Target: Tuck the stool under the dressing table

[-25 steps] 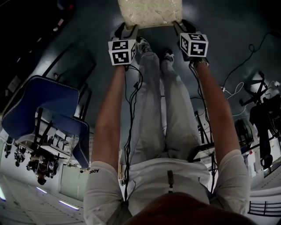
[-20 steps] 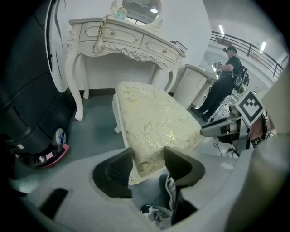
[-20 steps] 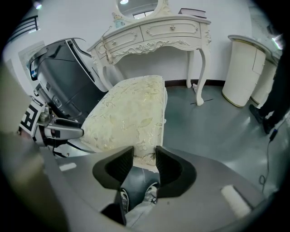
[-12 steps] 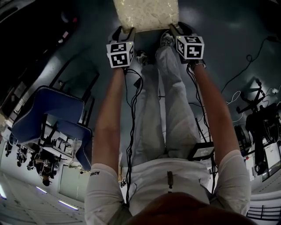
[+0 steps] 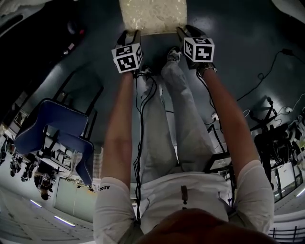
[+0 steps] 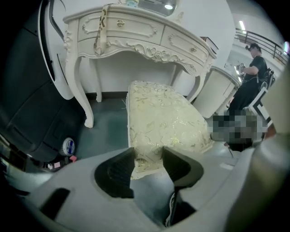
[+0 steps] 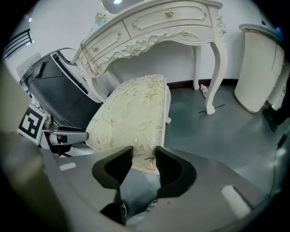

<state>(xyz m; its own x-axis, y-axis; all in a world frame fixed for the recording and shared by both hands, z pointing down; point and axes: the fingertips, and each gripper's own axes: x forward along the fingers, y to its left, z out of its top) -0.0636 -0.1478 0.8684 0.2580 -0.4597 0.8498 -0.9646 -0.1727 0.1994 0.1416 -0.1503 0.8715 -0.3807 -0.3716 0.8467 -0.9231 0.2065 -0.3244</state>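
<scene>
dark floor (image 6: 104, 131) leads under the dressing table (image 6: 136, 31), yet with our left gripper (image 6: 147, 153) just narrowing and right gripper (image 7: 144, 152) just widening, both loose astride the stool (image 6: 158, 113) edge, we may skew it into a leg (image 6: 79, 90).

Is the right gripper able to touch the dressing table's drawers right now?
Probably not. The right gripper is at the near edge of the stool, and the whole stool lies between it and the drawers. Its jaws have just been opening, with the stool's edge between them.

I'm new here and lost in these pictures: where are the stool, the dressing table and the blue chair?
stool (image 6: 158, 113): left gripper view, on its cushion top.
dressing table (image 6: 133, 28): left gripper view, on a drawer front.
blue chair (image 5: 52, 119): head view, on its blue shell.
</scene>
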